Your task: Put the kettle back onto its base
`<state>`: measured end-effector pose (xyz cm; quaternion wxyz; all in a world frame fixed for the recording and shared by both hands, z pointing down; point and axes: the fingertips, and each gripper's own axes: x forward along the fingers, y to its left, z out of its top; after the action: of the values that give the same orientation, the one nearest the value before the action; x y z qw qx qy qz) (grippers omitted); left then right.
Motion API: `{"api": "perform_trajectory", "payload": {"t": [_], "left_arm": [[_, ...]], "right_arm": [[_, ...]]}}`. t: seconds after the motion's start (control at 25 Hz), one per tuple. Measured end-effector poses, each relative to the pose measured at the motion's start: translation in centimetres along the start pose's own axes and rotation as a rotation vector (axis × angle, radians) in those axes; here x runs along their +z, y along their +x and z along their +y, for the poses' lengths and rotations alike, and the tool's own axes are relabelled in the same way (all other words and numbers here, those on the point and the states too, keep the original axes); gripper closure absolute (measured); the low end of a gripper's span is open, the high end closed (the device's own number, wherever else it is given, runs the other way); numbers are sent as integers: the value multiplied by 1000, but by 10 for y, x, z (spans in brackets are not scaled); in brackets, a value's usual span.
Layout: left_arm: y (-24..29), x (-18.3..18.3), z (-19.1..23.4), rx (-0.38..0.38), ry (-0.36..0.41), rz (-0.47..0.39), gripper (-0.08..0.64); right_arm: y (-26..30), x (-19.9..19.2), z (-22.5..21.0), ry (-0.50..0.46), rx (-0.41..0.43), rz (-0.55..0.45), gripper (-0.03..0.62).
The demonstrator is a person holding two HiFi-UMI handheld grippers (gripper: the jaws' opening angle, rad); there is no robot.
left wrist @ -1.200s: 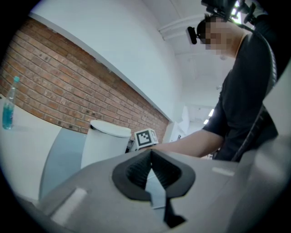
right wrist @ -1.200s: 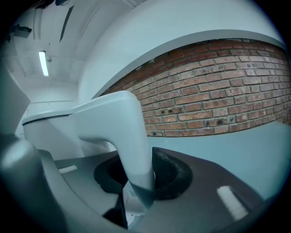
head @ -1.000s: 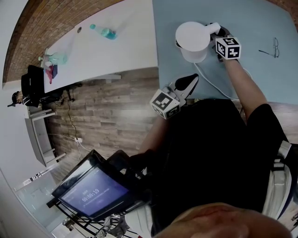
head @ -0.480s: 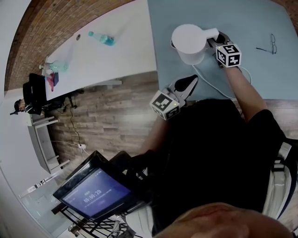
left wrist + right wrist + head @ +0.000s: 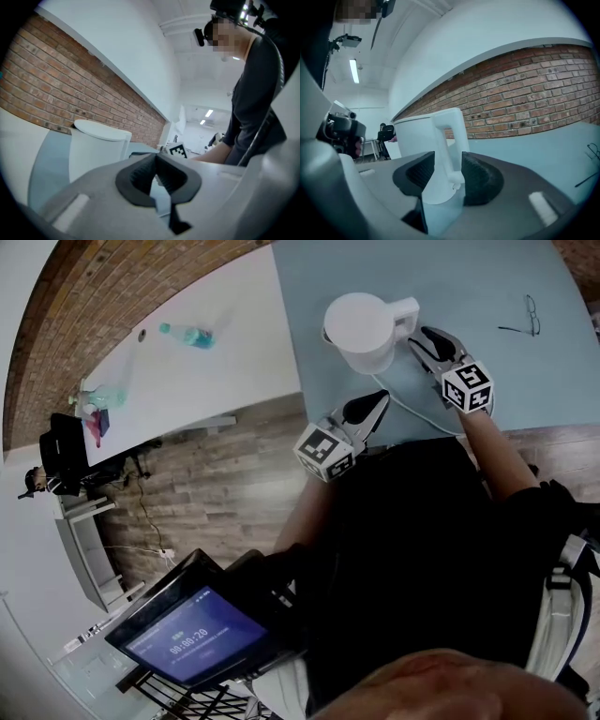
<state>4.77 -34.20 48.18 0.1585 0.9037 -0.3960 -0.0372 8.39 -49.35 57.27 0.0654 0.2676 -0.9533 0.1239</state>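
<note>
Right gripper [image 5: 421,335] has backed off the kettle [image 5: 361,326] handle since a second ago. We see its jaws opening, pads clear of the handle, nothing held. Kettle stands upright on the blue table [image 5: 487,277], dark base [image 5: 326,335] rim showing under it. Left gripper [image 5: 373,405] sits at the table edge, jaws together, empty.

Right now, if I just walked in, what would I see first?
The big white kettle standing on the pale blue table, a white cord trailing from under it. Right beside its handle is the right gripper, jaws opening with nothing pressed between them. The left gripper sits shut at the table's near edge.
</note>
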Motion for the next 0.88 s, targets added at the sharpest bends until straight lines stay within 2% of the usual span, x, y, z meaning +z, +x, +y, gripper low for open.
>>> {"api": "perform_trajectory", "payload": {"t": [0.12,0.2,0.32,0.56,0.72,0.88], "left_arm": [[8,-5,2,-9,-1,7,557],[11,-6,2,-15,-2,5,557],[13,3,5,-21,-1,0,557],[19,7,10,-33,-1,2,557],[26,2,6,-58,-3,13,557],[32,0,4,-84,-7,26,557]], "right_arm": [[-27,4,20,-7,66,-34,432],[-47,6,38,-7,128,-39,491],[-69,16,56,-14,173,-49,497],[-100,37,86,-105,209,-54,506],[-106,44,91,-80,188,-63,588],[-106,49,89,-75,161,-67,588]]}}
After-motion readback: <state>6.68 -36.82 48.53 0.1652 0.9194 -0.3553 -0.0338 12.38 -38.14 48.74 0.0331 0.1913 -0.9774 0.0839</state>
